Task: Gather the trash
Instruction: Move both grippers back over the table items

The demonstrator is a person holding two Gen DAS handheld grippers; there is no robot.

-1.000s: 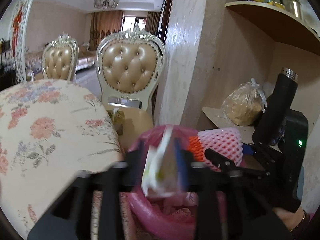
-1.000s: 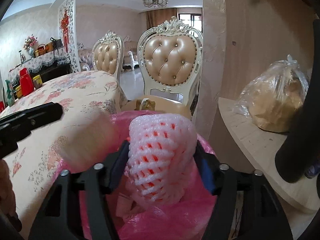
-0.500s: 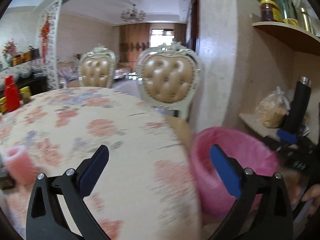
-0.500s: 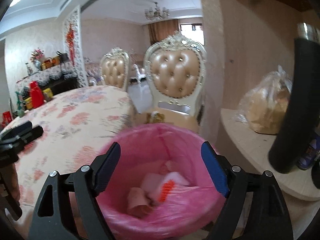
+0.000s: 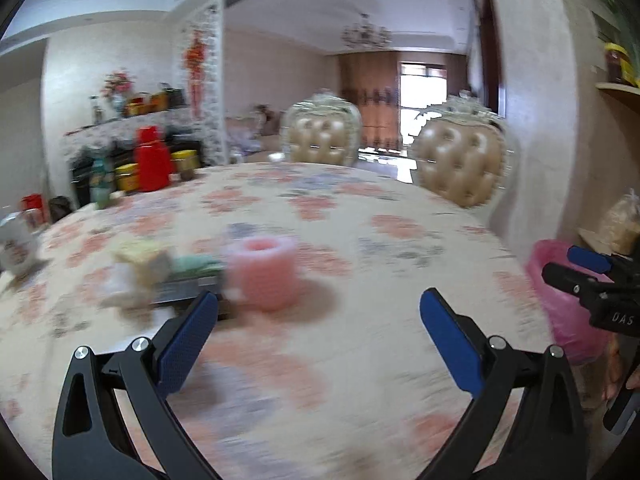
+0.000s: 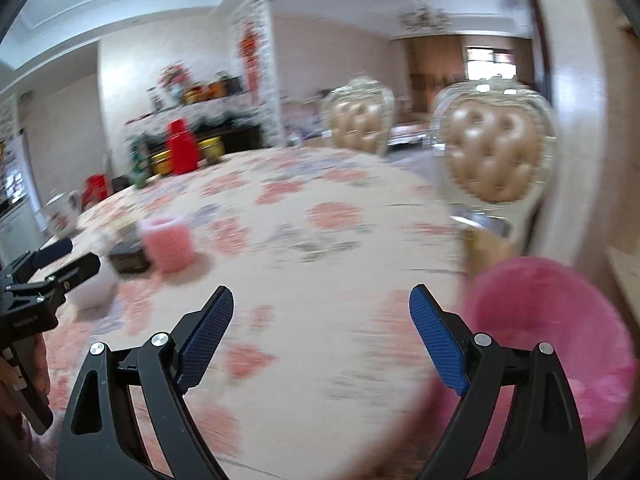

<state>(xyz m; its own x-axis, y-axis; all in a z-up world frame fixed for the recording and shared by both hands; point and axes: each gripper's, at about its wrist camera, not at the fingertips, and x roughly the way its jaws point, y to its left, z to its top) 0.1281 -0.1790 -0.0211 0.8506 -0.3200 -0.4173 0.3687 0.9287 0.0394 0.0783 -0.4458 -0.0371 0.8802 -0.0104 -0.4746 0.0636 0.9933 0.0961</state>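
Left gripper (image 5: 319, 304) standing spread wide and holding nothing, right gripper (image 6: 321, 302) jaws opening with nothing between them, pink foam sleeve (image 5: 264, 274) sitting on floral table (image 5: 360, 360) beside blurred litter, pink-lined bin (image 6: 560, 344) standing at table's right edge.

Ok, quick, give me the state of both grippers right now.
Left gripper: open, nothing between its fingers, above the floral table.
Right gripper: fingers opening wide, nothing between them, pink bin beside it.

A home dining room — round table (image 5: 360, 340) under a flowered cloth, padded chairs (image 5: 460, 164), chandelier (image 5: 366, 36), cluttered sideboard (image 5: 132, 128).
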